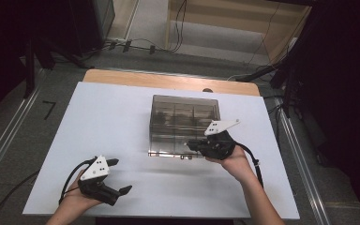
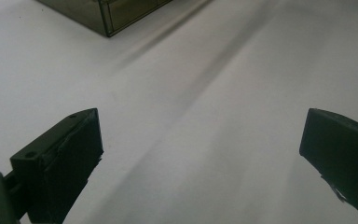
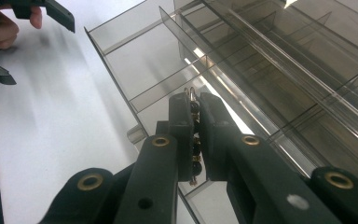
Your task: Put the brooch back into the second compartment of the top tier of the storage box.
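The left claw [image 1: 118, 176] rests open on the white tabletop [image 1: 122, 122], jaws wide apart; at centre stands a smoky transparent compartment box [image 1: 183, 123], divided by thin partitions; the right claw [image 3: 195, 126] is closed on a small beaded item [image 3: 195, 140] at the box's near edge; no legible markings.

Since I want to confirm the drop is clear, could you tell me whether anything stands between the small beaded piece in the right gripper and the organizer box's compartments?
Nothing visible does. The right gripper is shut on the small beaded piece just above the clear organizer box, whose lid is open, and the compartments beneath look unobstructed.
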Motion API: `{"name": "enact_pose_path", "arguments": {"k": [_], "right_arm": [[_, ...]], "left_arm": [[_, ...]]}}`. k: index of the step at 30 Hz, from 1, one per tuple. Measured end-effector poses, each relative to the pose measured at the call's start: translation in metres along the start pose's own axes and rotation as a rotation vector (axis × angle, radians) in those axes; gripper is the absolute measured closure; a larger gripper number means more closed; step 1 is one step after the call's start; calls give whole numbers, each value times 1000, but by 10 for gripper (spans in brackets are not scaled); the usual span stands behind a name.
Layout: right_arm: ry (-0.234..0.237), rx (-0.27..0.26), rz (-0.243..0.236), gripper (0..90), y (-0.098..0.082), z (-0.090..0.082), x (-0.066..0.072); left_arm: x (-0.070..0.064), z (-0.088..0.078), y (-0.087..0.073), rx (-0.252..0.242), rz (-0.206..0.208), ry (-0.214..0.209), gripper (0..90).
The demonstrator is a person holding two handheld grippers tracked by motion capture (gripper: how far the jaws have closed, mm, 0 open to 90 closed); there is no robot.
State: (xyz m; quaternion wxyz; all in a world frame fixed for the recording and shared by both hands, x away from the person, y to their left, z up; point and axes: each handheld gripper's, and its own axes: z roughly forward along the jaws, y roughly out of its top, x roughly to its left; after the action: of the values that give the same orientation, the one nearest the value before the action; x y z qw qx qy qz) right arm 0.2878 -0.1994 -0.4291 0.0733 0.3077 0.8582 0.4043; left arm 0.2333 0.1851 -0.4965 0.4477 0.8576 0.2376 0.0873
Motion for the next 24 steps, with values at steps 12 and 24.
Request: {"name": "enact_pose_path", "arguments": {"k": [12, 24], "right_arm": [[-1, 28, 1, 809, -1, 7, 1], [-6, 13, 3, 789, -1, 3, 0]], "left_arm": [[0, 0, 0, 1, 3, -2, 0], [0, 0, 0, 2, 3, -3, 0]]}}
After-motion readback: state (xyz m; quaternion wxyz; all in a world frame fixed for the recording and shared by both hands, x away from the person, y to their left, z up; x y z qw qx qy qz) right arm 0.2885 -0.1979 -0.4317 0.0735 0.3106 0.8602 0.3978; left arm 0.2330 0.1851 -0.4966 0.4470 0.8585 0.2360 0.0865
